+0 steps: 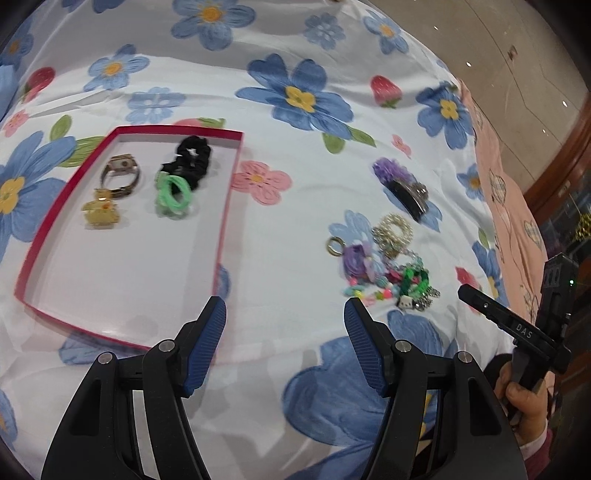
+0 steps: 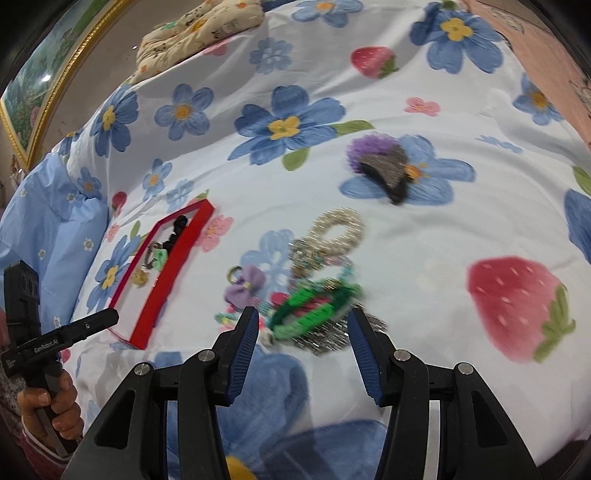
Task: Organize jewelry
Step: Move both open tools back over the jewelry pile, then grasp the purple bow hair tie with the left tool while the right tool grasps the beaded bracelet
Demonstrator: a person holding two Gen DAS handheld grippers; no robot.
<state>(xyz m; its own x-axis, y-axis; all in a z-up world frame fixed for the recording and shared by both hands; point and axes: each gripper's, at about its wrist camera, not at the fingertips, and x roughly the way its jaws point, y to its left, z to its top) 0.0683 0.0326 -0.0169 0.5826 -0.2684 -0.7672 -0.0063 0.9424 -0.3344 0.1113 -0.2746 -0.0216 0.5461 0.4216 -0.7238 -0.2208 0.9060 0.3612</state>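
Note:
A red-rimmed tray (image 1: 226, 206) lies on the flowered bedspread and holds a watch (image 1: 122, 171), a yellow clip (image 1: 100, 211), a green hair tie (image 1: 173, 195) and a black scrunchie (image 1: 192, 157). To its right lies a jewelry pile (image 1: 388, 266) with a pearl scrunchie (image 1: 392, 229), a purple bow and a green bracelet (image 2: 314, 308). A purple and black hair clip (image 1: 404, 186) lies beyond. My left gripper (image 1: 285, 314) is open and empty near the tray's front corner. My right gripper (image 2: 303, 325) is open, just before the green bracelet.
The tray also shows in the right wrist view (image 2: 162, 280). A pink cloth (image 1: 506, 192) lies along the bed's right side. A patterned pillow (image 2: 199, 26) sits at the far end. A framed picture (image 2: 40, 92) leans at the left.

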